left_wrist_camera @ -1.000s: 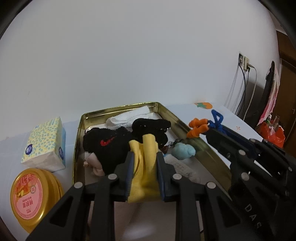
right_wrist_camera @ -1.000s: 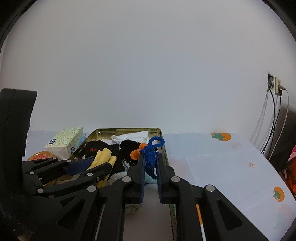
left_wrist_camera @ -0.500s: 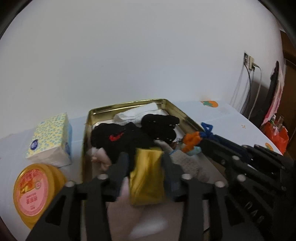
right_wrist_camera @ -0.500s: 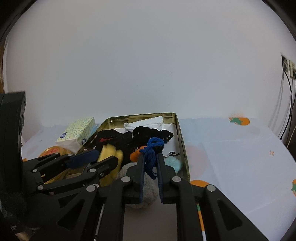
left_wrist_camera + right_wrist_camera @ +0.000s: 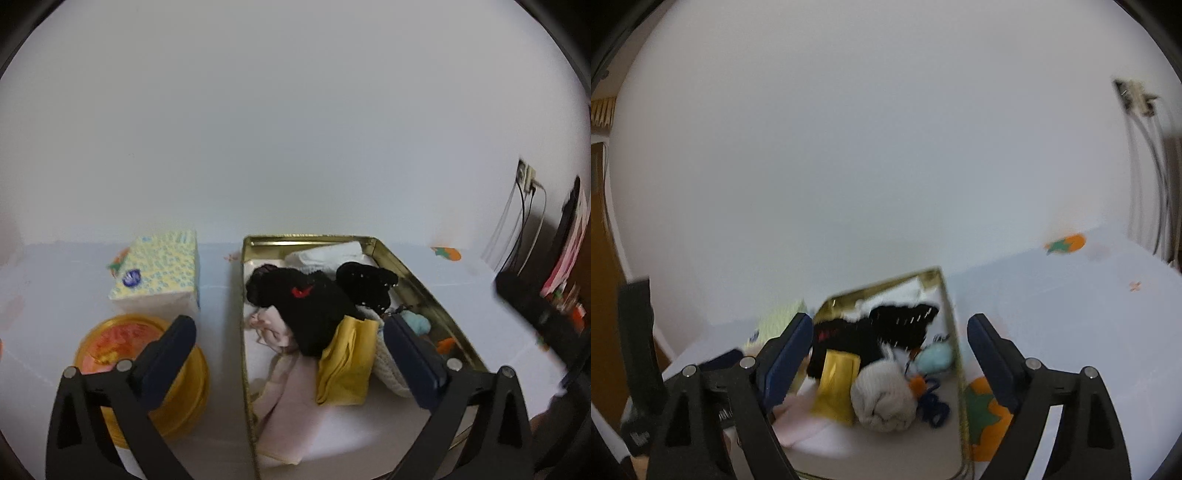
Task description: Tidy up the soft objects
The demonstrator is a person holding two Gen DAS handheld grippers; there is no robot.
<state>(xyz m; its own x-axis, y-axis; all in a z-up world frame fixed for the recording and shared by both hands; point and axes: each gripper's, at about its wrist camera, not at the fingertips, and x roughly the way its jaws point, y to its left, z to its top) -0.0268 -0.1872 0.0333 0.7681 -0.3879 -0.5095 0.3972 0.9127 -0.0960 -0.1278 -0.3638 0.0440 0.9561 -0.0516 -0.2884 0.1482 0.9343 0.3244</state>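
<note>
A gold tin tray holds several soft things: a black knit piece, a yellow cloth, a pink cloth, a white towel and a light blue piece. My left gripper hangs above the tray's near end. Its jaws are opening wide, and the yellow cloth lies below them, untouched. My right gripper is opening too, with nothing pressed between its pads. Under it in the tray lie a blue yarn loop with an orange bit, a rolled grey sock and the yellow cloth.
Left of the tray stand a tissue pack and a round yellow tin. The pale tablecloth with orange prints stretches to the right. A wall socket with cables is at the far right, with the white wall behind.
Both grippers went from shut to wide open. The yellow cloth left the left jaws and the blue yarn left the right jaws. Both now lie in the tray, and both grippers have drawn back.
</note>
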